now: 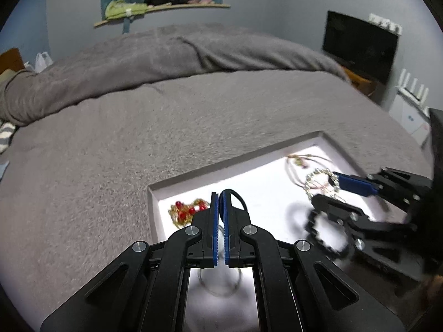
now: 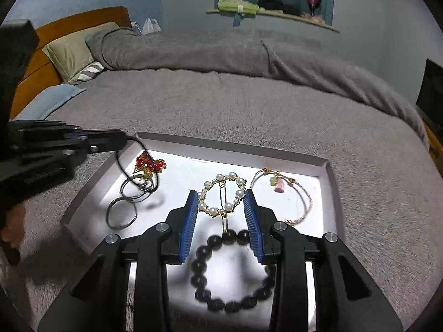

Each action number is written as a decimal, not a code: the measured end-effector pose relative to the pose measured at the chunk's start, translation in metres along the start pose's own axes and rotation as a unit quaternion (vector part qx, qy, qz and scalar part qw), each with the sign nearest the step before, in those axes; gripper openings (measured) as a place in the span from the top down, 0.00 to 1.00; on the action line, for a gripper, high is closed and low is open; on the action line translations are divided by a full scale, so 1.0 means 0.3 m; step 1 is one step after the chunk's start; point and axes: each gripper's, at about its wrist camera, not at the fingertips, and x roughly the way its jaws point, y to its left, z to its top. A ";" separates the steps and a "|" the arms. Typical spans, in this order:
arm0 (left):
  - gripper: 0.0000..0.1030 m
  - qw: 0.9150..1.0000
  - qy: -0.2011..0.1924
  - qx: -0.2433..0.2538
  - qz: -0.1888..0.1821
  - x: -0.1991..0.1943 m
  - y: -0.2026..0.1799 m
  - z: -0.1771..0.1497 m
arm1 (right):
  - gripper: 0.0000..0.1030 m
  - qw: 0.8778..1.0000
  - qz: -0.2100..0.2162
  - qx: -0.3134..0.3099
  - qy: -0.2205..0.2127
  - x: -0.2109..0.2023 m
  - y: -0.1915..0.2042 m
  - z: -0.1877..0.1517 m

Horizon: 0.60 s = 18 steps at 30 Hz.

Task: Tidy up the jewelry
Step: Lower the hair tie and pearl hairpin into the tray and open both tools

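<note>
Right tongs [image 2: 221, 215] clamped across the pearl hoop clip [image 2: 221, 195], holding it above the white tray [image 2: 235, 149], a dark bead bracelet [image 2: 232, 274] beneath them. Left tongs [image 2: 121, 141] pinched together on a thin black cord [image 2: 119, 163], apparently to lift it clear. Both pitched steeply down over the bed [image 2: 221, 105]. Red brooch [image 2: 149, 164] and pink bracelet [image 2: 290, 193] lay beyond.
</note>
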 end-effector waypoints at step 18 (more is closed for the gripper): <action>0.96 0.996 0.067 -0.061 -0.004 0.233 0.076 0.041 | 0.67 0.995 0.011 0.013 0.100 0.191 -0.015 -0.002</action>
